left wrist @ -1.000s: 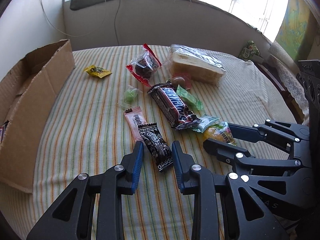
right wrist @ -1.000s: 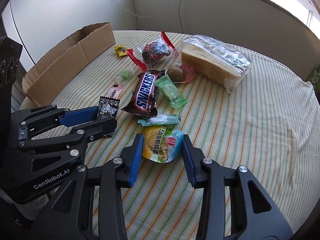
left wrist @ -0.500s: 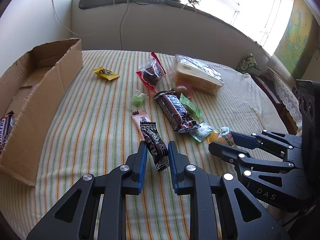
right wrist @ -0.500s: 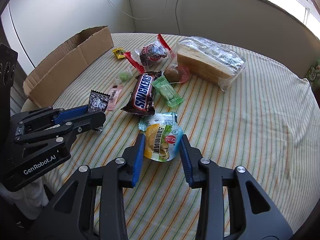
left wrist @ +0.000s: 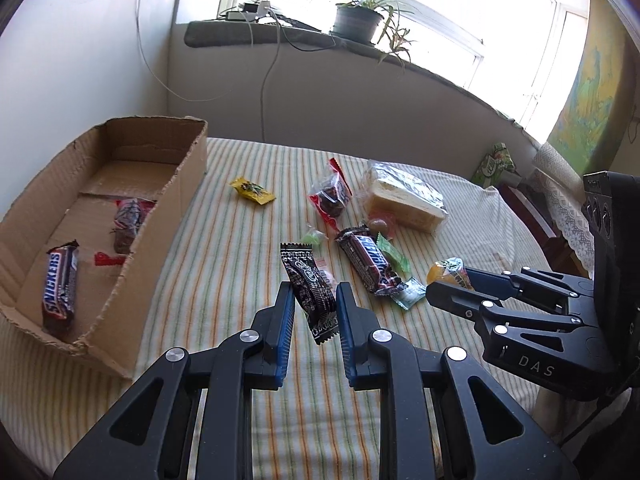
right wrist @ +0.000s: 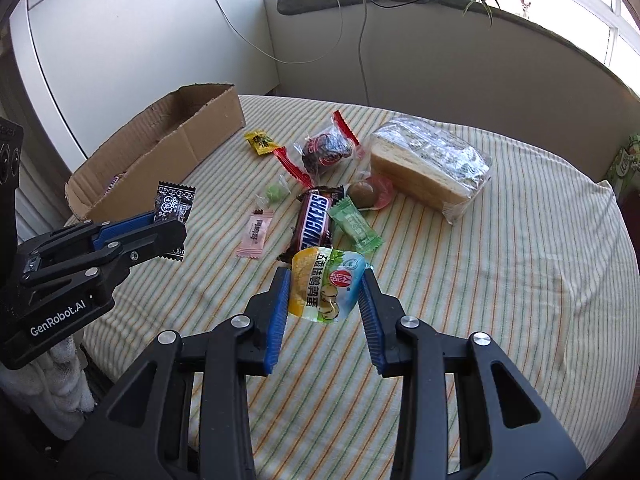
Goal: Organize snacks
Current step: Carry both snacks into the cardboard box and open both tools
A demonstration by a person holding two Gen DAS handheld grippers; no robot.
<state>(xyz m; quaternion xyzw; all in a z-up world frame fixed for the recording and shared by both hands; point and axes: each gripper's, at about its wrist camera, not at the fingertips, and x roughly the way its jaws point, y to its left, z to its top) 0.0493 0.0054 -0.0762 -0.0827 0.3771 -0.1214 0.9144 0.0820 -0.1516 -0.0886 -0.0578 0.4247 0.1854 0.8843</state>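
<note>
Both snacks lifted off the striped tabletop (right wrist: 500, 280) since a second ago. Cardboard box (left wrist: 176, 200) at left edge, room inside. Right gripper (right wrist: 325, 294) fingers pinch yellow-green egg packet (right wrist: 326, 292); left gripper (left wrist: 314, 306) fingers pinch black wafer packet (left wrist: 310, 292), near box wall.

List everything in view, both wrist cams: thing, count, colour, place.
corrugated cardboard box: 1, brown, table's left edge
Snickers bars: 2, brown; one in box, one mid-table
red-ended clear wrapped cakes: 2; one in box, one on table
clear-bagged sliced bread: 1, pale, far right
small yellow candy: 1, near box
pink sachet: 1
green sachet: 1
striped tablecloth: 1
potted plant: 1, windowsill
left tool: shut on black printed packet, lifted
right tool: shut on yellow-green egg pouch, lifted
</note>
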